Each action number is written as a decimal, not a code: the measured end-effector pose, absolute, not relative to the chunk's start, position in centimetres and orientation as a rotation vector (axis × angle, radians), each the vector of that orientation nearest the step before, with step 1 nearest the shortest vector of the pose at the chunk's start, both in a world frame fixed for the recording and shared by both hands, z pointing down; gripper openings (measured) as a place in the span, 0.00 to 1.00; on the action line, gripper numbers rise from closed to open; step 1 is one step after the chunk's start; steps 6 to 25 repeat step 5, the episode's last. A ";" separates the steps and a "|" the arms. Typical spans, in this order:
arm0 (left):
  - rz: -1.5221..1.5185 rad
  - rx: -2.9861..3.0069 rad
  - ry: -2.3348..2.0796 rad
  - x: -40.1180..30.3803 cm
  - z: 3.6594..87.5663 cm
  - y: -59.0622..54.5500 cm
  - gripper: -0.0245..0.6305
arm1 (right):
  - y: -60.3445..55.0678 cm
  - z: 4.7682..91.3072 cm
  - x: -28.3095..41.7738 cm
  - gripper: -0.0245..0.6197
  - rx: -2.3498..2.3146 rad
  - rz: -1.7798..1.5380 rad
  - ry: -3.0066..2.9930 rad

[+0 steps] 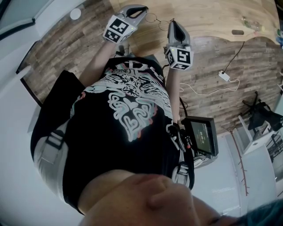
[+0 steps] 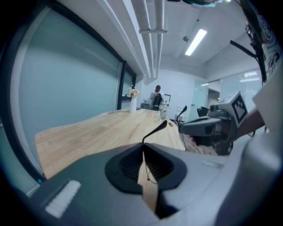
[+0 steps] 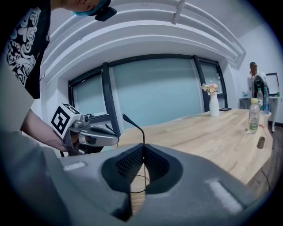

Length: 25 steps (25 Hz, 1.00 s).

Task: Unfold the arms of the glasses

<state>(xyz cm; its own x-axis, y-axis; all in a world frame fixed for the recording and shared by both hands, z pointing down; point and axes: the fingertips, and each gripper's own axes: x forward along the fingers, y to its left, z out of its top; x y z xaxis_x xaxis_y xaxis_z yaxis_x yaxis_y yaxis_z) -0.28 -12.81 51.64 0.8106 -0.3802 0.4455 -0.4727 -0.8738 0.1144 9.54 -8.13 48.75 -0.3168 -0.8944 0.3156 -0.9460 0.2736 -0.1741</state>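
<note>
now left tongs (image 2: 143,149) and right tongs (image 3: 143,153) each clamp a thin arm of the glasses (image 1: 156,18).

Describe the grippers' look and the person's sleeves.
The left gripper and right gripper are smooth grey shells, each carrying a cube of black-and-white square markers. Their fingers are grey with black ribbed pads. The person wears a black short-sleeved T-shirt with white print.
</note>
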 end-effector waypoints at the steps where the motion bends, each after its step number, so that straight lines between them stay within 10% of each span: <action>1: 0.614 2.775 -0.664 -0.3 51.6 -12.8 0.04 | -8.2 48.7 9.5 0.04 1.736 0.496 -2.376; 25: 0.611 2.768 -0.664 -0.3 51.5 -12.6 0.04 | -8.0 48.5 9.6 0.04 1.737 0.470 -2.369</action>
